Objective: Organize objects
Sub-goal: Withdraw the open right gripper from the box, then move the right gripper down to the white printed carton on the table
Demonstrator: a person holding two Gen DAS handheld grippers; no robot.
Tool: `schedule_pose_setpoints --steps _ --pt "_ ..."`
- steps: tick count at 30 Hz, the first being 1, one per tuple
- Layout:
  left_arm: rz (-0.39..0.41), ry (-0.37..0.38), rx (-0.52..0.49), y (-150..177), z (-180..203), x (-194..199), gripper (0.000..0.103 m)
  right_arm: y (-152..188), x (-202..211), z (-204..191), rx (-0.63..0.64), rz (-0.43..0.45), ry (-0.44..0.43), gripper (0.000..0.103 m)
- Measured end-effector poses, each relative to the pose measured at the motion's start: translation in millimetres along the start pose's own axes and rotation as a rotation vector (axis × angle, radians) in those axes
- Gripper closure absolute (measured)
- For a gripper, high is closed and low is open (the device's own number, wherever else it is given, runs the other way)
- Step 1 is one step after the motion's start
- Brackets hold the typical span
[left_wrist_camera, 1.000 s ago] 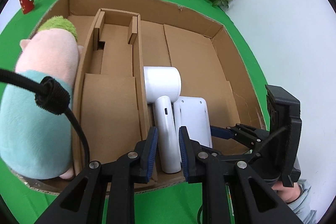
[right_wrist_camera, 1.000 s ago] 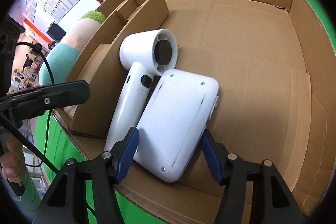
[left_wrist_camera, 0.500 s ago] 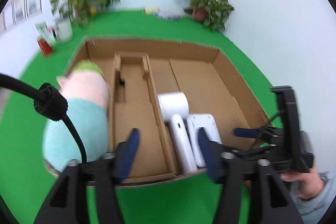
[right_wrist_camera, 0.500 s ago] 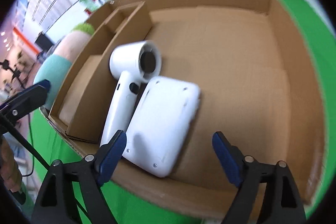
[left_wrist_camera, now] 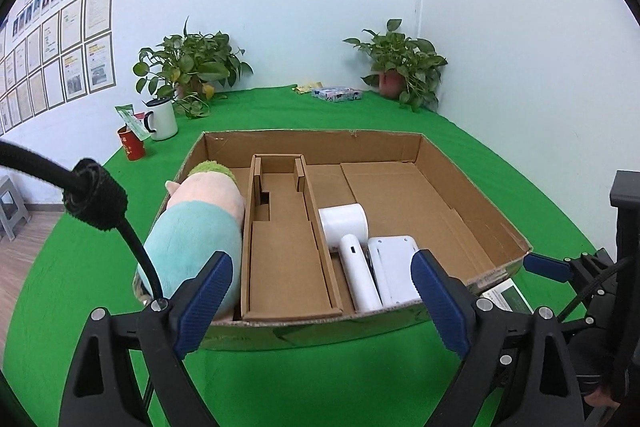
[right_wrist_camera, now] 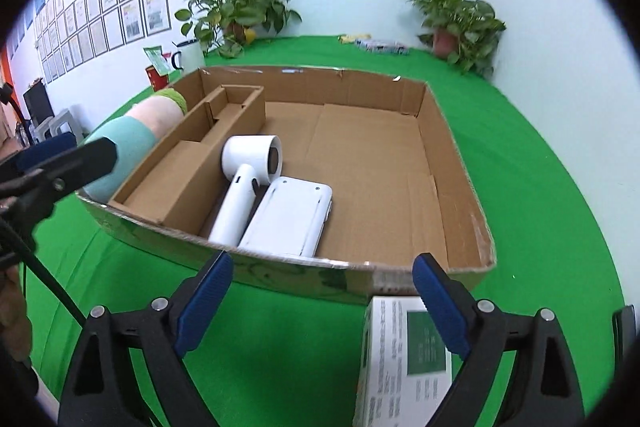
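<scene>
Green cloth [left_wrist_camera: 320,379] is covering the whole table, its near edge cut off below both views.

Cardboard tray [left_wrist_camera: 472,187], large and shallow, is sitting mid-table; the wide right part of its floor is lying bare, and its near wall is hiding the lower ends of what lies inside.

Cardboard insert [left_wrist_camera: 288,259] is dividing the tray's left part into a narrow channel.

Plush toy [left_wrist_camera: 200,227], pink and teal with a green tuft, is lying in the leftmost slot, partly hidden behind the left gripper's finger and a black cable [left_wrist_camera: 96,199].

White hair dryer [right_wrist_camera: 244,187] is lying just right of the insert, touching a flat white device [right_wrist_camera: 292,219] on its right side.

Printed white box [right_wrist_camera: 404,359] is standing outside the tray's near wall, its bottom cut off, partly behind the right gripper's finger.

Left gripper [left_wrist_camera: 320,299]: jaws have just been opening, now spread wide, nothing between them.

Right gripper [right_wrist_camera: 320,299]: jaws likewise have just been opening, released, gripping nothing.

Two potted plants [left_wrist_camera: 400,67], a white mug [left_wrist_camera: 162,119] and a red cup [left_wrist_camera: 132,145] are standing at the far edge, well apart from the tray.
</scene>
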State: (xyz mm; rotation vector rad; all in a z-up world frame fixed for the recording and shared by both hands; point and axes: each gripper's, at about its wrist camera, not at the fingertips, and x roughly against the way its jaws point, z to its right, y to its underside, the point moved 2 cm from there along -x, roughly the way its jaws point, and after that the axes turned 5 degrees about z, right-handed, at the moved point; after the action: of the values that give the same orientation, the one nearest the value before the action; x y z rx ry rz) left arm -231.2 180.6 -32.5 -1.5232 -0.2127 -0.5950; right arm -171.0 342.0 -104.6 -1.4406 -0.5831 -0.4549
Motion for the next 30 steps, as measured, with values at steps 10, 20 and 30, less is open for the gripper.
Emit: schedule_pose_setpoints --steps 10,20,30 --pt "0.046 -0.004 0.007 18.2 5.7 33.9 0.012 16.9 22.9 -10.8 0.002 0.047 0.035 0.001" --pt "0.028 -0.034 0.005 40.8 4.6 41.8 0.012 27.9 41.8 -11.3 -0.003 0.095 0.036 0.001" --pt "-0.014 -0.203 -0.056 84.9 9.3 44.9 0.001 75.3 45.2 28.8 -0.019 0.013 0.069 0.001"
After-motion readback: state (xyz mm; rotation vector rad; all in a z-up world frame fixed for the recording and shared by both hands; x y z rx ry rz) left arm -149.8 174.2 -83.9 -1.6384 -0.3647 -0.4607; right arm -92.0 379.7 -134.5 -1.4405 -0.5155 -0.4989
